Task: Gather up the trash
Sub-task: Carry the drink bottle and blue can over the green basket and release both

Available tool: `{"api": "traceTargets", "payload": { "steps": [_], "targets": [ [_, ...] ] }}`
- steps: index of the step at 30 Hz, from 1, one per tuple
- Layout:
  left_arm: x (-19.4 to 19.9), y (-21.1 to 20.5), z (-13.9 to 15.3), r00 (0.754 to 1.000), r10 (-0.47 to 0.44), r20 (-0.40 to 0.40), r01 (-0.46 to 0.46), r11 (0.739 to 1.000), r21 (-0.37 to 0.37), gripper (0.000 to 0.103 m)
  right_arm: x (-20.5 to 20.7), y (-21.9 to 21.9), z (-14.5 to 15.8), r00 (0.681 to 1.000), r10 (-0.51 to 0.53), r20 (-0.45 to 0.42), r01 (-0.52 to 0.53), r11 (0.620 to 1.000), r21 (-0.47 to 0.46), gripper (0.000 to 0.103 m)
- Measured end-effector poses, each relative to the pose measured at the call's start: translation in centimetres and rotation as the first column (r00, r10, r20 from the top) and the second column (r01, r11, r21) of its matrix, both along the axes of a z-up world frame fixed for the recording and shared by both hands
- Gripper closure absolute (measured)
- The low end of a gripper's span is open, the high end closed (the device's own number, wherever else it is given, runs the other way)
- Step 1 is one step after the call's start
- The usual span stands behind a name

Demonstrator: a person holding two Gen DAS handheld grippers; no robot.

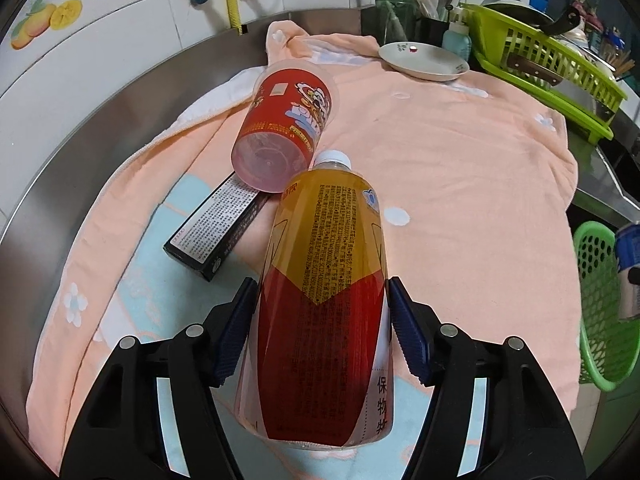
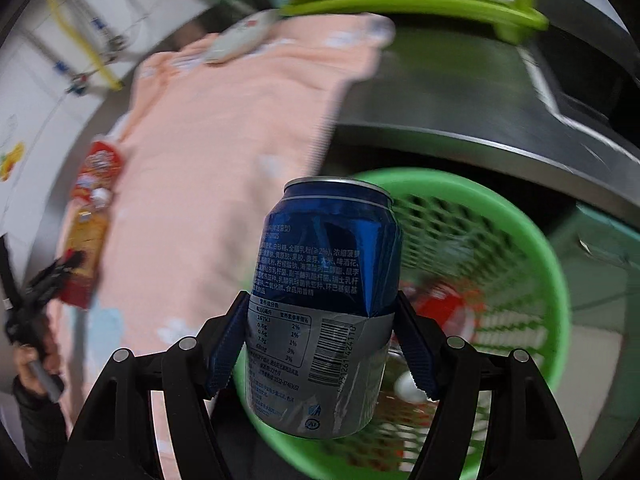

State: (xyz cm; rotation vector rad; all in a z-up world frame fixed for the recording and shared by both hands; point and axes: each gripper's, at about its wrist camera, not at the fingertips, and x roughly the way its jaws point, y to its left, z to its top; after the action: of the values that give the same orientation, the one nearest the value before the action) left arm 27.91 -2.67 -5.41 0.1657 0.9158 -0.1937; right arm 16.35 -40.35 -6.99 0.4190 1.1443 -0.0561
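While the right claw (image 2: pixel 320 332) grips a dented blue can (image 2: pixel 324 292) above the green basket (image 2: pixel 556 280), ready to drop it, the left claw (image 1: pixel 322 320) clamps a capped bottle (image 1: pixel 324 280) lying on the towel-covered surface (image 1: pixel 460 208). Beyond, a black box (image 1: pixel 212 236) and red cup (image 1: pixel 284 128) await collection.

I see a peach towel (image 1: pixel 460 184) with white flowers and pale blue patches. My left claw (image 1: pixel 322 332) has black arms and blue pads; the bottle (image 1: pixel 324 280) between them is amber above a red label with black print, capped white. The cup (image 1: pixel 288 120) is red. My right claw (image 2: pixel 320 336) shows a blue-and-silver can (image 2: pixel 324 280) over a green mesh basket (image 2: pixel 532 240).
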Motion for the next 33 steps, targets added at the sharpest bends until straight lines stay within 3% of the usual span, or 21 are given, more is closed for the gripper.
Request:
{"api": "traceTargets", "payload": {
  "steps": [7, 16, 25, 33],
  "targets": [
    [-2.0, -0.7, 0.9, 0.999, -0.032, 0.019, 0.032, 0.999, -0.025, 0.039, -2.1, -3.7, -3.9, 0.994, -0.078, -0.076, 0.069, 0.992, -0.11, 0.035],
    [-4.1, -2.0, 1.1, 0.998, -0.068, 0.009, 0.068, 0.996, -0.058, 0.039, -3.2, -6.0, -7.1, 0.987, -0.119, -0.113, 0.113, 0.992, -0.054, 0.03],
    [-7.2, -3.6, 1.8, 0.992, -0.124, 0.015, 0.125, 0.985, -0.122, 0.039, -4.8, -6.3, -5.5, 0.992, -0.112, -0.057, 0.107, 0.991, -0.074, 0.027],
    [-10.3, -9.3, 2.9, 0.968, -0.247, 0.043, 0.251, 0.95, -0.185, 0.039, -6.8, -5.6, -2.4, 0.997, -0.069, 0.018, 0.071, 0.985, -0.156, 0.022]
  ]
}}
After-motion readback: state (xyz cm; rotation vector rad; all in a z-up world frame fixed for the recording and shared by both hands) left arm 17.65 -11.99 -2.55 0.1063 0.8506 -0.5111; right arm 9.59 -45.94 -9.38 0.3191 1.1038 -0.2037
